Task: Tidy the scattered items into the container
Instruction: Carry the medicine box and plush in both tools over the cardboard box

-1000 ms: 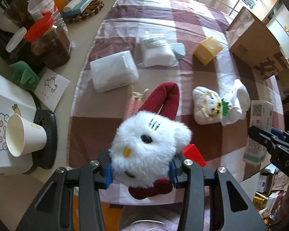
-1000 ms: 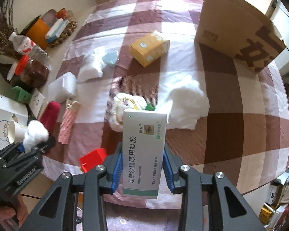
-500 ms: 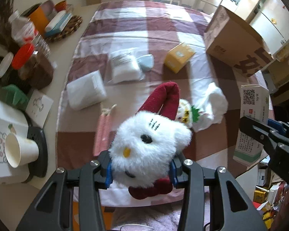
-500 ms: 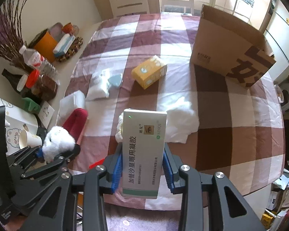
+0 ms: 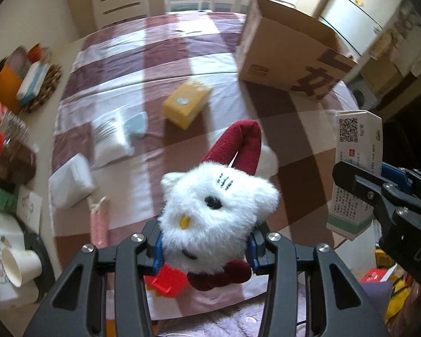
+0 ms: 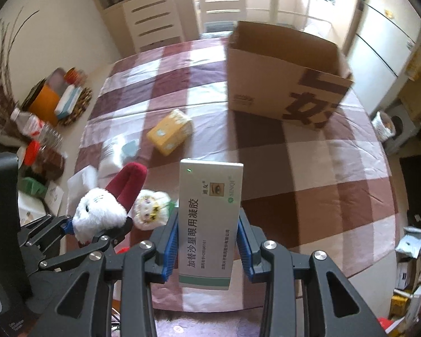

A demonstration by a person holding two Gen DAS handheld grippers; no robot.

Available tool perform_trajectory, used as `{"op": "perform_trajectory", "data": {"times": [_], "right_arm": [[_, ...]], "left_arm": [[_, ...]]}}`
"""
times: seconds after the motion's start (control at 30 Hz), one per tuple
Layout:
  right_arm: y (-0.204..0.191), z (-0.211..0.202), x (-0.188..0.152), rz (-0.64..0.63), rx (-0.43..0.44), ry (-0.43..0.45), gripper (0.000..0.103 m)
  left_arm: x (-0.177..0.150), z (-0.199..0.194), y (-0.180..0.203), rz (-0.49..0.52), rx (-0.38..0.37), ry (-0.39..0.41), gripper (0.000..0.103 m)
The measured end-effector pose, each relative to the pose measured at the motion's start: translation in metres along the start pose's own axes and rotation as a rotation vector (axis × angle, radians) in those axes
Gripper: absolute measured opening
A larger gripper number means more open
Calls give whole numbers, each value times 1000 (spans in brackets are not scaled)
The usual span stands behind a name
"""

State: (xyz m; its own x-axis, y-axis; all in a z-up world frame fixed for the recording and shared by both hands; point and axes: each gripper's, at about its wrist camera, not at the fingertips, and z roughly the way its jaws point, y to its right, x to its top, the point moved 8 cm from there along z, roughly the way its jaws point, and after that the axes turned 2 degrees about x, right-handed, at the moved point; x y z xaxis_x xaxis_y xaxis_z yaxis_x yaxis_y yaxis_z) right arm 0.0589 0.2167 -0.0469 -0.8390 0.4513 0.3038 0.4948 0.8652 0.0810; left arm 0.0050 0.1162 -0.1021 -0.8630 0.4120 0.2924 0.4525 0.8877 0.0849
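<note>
Along the left edge of my left camera, the jars and the paper cup smear into blur, and I can read little of them. The white plastic-wrapped packets on the checked cloth of the counter are streaked as well; a pale blue thing beside them is, I think, a small pouch, though I cannot be sure. A pink striped item lies near the counter's front edge, partly cut off behind my left tool. A red plastic piece shows only as a corner under that tool.

My left tool is clamped on the fluffy white cat plush with the dark red hat, blue pads pressing into its fur from both sides. The plush hides most of a smaller white doll, which only my right camera shows, lying on the cloth.

The yellow cardboard carton lies alone mid-counter. Beyond it to the right stands the open brown cardboard box, upright; its inside is hidden from both cameras.

My right tool grips the tall white medicine box with a green band by its long sides, held upright above the counter's near edge, well short of the cardboard box.
</note>
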Motion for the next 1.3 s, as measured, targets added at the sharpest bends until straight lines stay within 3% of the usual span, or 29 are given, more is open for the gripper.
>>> {"op": "perform_trajectory", "data": {"times": [0.67,1.07,1.3], "right_arm": [[122,-3,1,234,-69,5,37],[161,9,9,274,-92,-4,37],[168,18,21,259,-94,-9,37]], "left_arm": [[38,26,130,269,-103,-25,45],[54,45,161,312,-110,-40,45],[66,55,163,275,-113,-37,45]]}}
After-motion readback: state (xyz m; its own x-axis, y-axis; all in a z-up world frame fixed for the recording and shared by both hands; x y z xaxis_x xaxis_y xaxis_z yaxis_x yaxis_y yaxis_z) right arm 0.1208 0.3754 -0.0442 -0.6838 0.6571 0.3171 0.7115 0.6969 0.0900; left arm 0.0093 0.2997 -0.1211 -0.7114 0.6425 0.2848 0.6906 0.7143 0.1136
